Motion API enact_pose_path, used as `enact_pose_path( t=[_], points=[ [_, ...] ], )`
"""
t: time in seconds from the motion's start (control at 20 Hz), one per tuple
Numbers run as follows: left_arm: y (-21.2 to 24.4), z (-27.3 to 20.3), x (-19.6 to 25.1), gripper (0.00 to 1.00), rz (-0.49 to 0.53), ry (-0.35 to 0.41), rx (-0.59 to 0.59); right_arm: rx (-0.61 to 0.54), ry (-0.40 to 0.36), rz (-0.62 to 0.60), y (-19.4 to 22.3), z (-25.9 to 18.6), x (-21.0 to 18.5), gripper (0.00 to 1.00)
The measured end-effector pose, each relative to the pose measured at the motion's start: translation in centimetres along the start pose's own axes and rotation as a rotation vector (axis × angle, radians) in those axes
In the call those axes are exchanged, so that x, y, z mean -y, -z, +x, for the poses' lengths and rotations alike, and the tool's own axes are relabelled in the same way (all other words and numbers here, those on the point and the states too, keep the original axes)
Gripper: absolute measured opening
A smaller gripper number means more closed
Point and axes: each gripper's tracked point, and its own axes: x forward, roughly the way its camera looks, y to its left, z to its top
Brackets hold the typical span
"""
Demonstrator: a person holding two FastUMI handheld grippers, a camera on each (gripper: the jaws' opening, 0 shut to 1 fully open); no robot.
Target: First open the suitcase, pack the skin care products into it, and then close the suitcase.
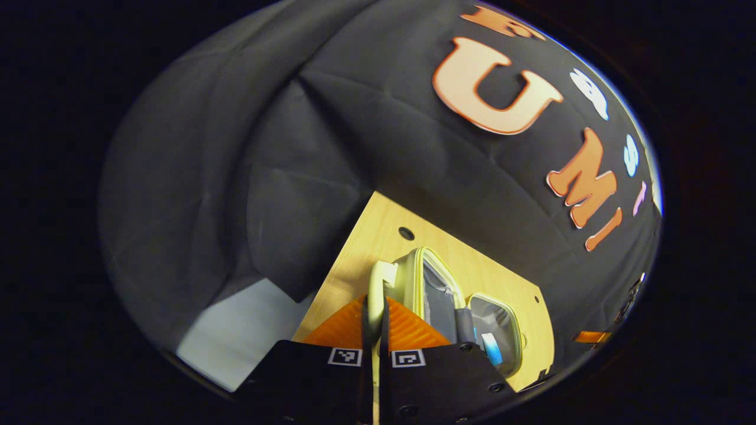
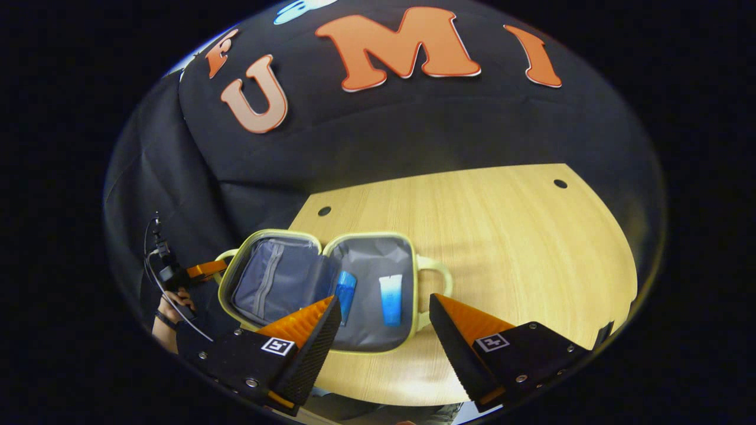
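A small pale-green suitcase (image 2: 366,235) lies open flat on the wooden table (image 2: 502,236), its grey lining facing up. Two blue skin care tubes (image 2: 345,294) (image 2: 391,300) rest in its right half, and the left half has a zip pocket (image 2: 269,280). My right gripper (image 2: 385,304) hovers open just in front of the tubes, holding nothing. In the left gripper view, my left gripper (image 1: 375,319) is shut on the case's handle (image 1: 378,282), with the case rim (image 1: 418,277) and a tube (image 1: 491,348) beyond. In the right gripper view the left gripper (image 2: 220,265) holds that far-left handle.
A person's hand (image 2: 171,307) with a cable holds the left gripper off the table's left edge. The case's other handle (image 2: 437,274) sticks out to the right. Bare tabletop with small holes (image 2: 560,183) stretches right of the case. A pale floor patch (image 1: 242,330) lies below the table.
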Motion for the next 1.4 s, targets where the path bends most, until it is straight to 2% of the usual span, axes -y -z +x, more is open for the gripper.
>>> enact_pose_path(
  t=[0.15,0.35,0.6,0.8,0.9,1.15,1.4],
  points=[
    [-2.2,-2.7,5.1,0.04,0.114,-0.034,0.019,0.102,0.072,-0.050,-3.6,-1.2,3.8,0.96],
    [-3.9,-5.1,13.7,0.04,0.272,-0.075,0.082,0.195,0.080,-0.109,-7.4,-2.5,7.6,0.95],
    [-3.0,-5.8,22.1,0.04,0.460,-0.182,0.114,0.224,0.070,-0.156,-9.7,-3.9,13.3,0.96],
    [-1.1,-5.3,27.5,0.04,0.582,-0.273,0.123,0.245,0.089,-0.198,-11.0,-4.6,17.7,0.95],
    [0.3,-5.0,30.6,0.04,0.662,-0.297,0.122,0.243,0.075,-0.204,-11.6,-4.6,19.4,0.95],
    [6.2,-1.5,38.2,0.04,0.847,-0.289,0.093,0.237,0.046,-0.182,-12.0,-4.8,23.1,0.96],
    [15.4,5.9,44.8,0.04,0.927,-0.166,-0.005,0.228,0.074,-0.184,-11.9,-5.2,26.7,0.95]
  ],
)
